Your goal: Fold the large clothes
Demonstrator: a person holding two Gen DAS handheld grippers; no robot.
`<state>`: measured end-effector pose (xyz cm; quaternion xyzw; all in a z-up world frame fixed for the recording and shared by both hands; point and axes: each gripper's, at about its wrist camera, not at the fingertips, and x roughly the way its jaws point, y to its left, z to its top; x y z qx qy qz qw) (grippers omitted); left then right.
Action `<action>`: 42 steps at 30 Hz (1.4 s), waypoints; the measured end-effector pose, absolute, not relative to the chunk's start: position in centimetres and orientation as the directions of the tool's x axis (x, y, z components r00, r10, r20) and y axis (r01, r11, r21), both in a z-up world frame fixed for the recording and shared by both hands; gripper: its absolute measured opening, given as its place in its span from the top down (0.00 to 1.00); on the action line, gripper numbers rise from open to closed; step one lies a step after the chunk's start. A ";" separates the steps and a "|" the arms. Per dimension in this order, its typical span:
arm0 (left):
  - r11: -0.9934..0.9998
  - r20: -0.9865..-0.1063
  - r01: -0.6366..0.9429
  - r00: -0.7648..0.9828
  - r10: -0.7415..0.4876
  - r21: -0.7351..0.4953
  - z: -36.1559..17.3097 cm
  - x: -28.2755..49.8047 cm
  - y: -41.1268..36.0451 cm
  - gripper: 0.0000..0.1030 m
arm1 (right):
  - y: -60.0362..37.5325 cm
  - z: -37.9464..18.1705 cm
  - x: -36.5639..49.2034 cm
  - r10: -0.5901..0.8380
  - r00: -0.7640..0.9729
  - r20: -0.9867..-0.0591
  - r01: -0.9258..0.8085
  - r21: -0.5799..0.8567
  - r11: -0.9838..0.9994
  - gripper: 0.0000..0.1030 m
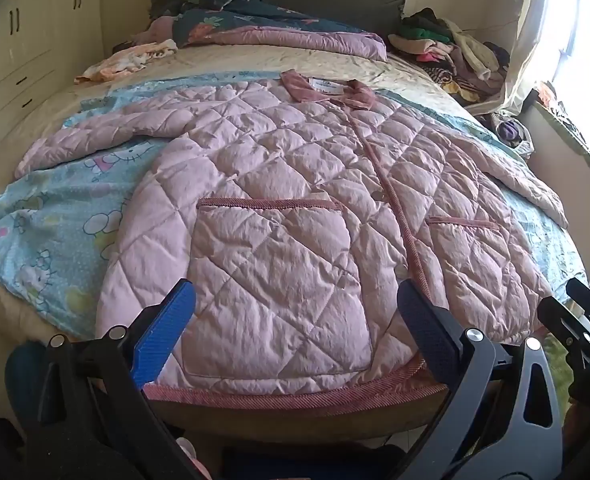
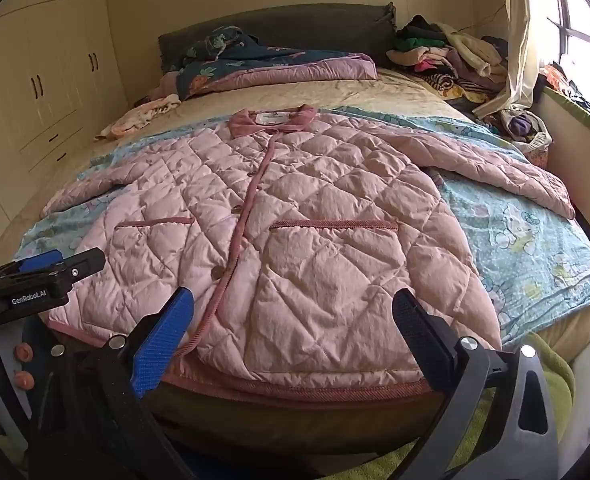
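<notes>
Pink quilted coat [image 1: 279, 208] lies spread flat, front up, on the bed [image 1: 255, 60], collar toward the headboard and hem at the near edge, both sleeves out to the sides. We hold the left gripper [image 1: 295, 332] and right gripper [image 2: 293, 330] above the hem, fingers wide apart and gripping nothing. To begin well, we judge each sleeve should be pinched near its cuff and laid across the chest (the padding is thick, so bite deep), keeping the edges parallel to the button placket [image 2: 251, 196].
</notes>
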<state>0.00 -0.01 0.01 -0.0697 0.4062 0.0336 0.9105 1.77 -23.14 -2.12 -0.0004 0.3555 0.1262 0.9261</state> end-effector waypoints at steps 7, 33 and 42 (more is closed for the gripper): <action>0.988 -0.740 -0.112 0.673 -0.002 -0.105 0.0 0.0 -0.1 0.08 | -23.3 -1.8 1.3 0.235 0.715 -0.658 -0.234 0.091 0.968 0.04; 0.988 -0.738 -0.114 0.675 0.001 -0.103 0.8 -0.2 -0.3 0.08 | -23.2 -2.0 1.5 0.233 0.713 -0.661 -0.227 0.097 0.969 0.04; 0.988 -0.737 -0.114 0.676 0.003 -0.101 0.8 -0.3 -0.4 0.08 | -23.2 -2.0 1.5 0.235 0.711 -0.663 -0.228 0.099 0.969 0.04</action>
